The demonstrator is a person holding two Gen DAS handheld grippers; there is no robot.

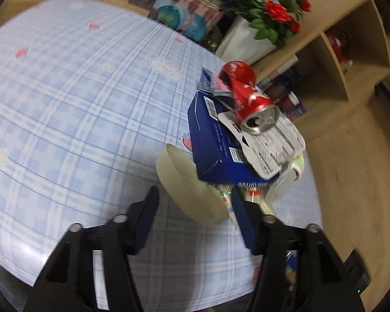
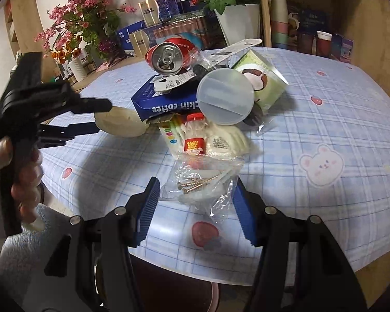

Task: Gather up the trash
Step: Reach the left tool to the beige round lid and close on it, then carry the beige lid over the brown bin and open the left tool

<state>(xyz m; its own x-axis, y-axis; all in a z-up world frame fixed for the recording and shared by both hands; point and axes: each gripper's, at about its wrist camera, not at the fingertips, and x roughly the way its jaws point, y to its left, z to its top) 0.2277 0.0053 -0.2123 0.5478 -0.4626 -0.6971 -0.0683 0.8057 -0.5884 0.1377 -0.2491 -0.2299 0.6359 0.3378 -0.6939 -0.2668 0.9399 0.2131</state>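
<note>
Trash sits heaped on the checked worktop [image 2: 325,119], ahead of both claws. Left claw [image 1: 195,200] stands apart around the cream bowl's [image 1: 192,195] rim, not yet pressing. Just beyond it a blue coffee box [image 1: 210,140] leans on the bowl, a red can [image 1: 249,98] perched on top; lifting the bowl could likely tip both. Right claw [image 2: 196,195] stands apart astride a clear bag of screws [image 2: 202,184], which may slip. A round lid [image 2: 225,96] and green carton [image 2: 260,80] crowd behind.
</note>
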